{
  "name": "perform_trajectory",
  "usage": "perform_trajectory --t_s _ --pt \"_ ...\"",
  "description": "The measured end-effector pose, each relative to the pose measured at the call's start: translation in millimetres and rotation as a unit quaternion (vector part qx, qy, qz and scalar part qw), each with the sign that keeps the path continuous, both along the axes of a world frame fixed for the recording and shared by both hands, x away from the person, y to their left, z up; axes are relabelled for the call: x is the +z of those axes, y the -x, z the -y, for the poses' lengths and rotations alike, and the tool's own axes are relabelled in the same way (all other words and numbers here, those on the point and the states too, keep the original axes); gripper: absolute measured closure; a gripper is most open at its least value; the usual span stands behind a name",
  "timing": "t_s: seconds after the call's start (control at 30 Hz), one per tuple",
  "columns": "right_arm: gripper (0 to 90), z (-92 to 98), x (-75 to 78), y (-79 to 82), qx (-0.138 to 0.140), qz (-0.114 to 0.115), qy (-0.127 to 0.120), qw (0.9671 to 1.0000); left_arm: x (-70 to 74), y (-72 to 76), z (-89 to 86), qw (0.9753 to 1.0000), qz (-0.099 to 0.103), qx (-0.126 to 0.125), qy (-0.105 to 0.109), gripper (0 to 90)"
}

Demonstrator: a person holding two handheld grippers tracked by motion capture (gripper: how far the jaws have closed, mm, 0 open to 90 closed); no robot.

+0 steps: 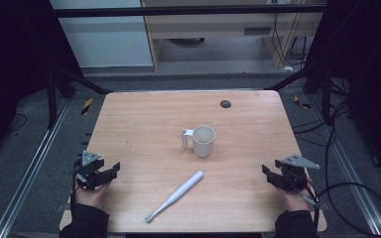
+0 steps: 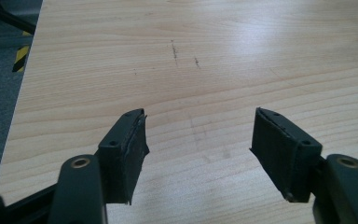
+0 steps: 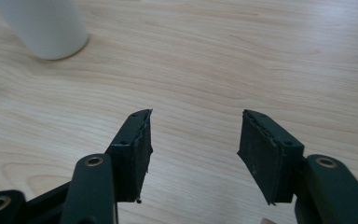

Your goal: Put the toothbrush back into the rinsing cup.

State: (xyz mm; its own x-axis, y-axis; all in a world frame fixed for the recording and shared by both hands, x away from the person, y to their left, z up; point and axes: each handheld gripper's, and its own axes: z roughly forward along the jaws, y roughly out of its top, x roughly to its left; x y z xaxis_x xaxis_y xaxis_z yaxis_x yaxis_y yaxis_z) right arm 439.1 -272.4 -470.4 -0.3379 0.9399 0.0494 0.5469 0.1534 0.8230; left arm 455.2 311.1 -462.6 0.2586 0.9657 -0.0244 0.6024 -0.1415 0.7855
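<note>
Pale wood-grain counter (image 1: pixel 129 119) carrying two things: a cream mug (image 1: pixel 203 141) standing upright near the centre, its handle turned toward the person's left, and a white electric toothbrush (image 1: pixel 174 196) lying flat on a diagonal in front of it, brush head toward the near edge, well apart from the mug. Left tool (image 1: pixel 110 171) and right tool (image 1: pixel 268 173) rest at opposite near corners, each held in a hand; both are released, jaws spread wide with nothing between them, as the left gripper view (image 2: pixel 198 135) and right gripper view (image 3: pixel 195 135) confirm. Their symmetric, outboard placement probably leaves the working zone unobstructed and gives either side an equal reach. The mug's open mouth faces up, so it could receive the toothbrush; the lying toothbrush offers its long handle crosswise for a pinch. No contact has been made yet.
</note>
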Motion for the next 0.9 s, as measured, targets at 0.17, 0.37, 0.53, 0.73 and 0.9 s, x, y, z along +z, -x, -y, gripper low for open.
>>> perform_trajectory --t_s 0.17,0.37,0.53,0.73,0.9 --pt "49.3 -11.7 1.6 2.3 0.030 -0.003 0.008 0.9995 -0.3 3.5 -1.0 0.9999 -0.004 -0.009 0.008 35.9" --pt "56.6 -24.4 10.4 5.4 0.060 -0.003 -0.022 0.9979 -0.3 7.8 0.7 0.9998 -0.005 -0.020 0.005 38.3" --pt "59.0 -39.8 15.0 4.4 0.086 -0.008 -0.030 0.9958 -0.9 9.5 3.7 0.9993 -0.002 -0.038 0.005 40.7" --pt "65.7 -60.1 17.3 -0.5 0.113 -0.014 -0.024 0.9932 -2.2 6.7 4.2 0.9989 -0.008 -0.046 0.005 47.1" --pt "70.3 -77.0 19.3 -3.7 0.134 -0.015 -0.023 0.9907 -1.7 7.4 4.5 0.9988 -0.008 -0.048 0.006 51.5"
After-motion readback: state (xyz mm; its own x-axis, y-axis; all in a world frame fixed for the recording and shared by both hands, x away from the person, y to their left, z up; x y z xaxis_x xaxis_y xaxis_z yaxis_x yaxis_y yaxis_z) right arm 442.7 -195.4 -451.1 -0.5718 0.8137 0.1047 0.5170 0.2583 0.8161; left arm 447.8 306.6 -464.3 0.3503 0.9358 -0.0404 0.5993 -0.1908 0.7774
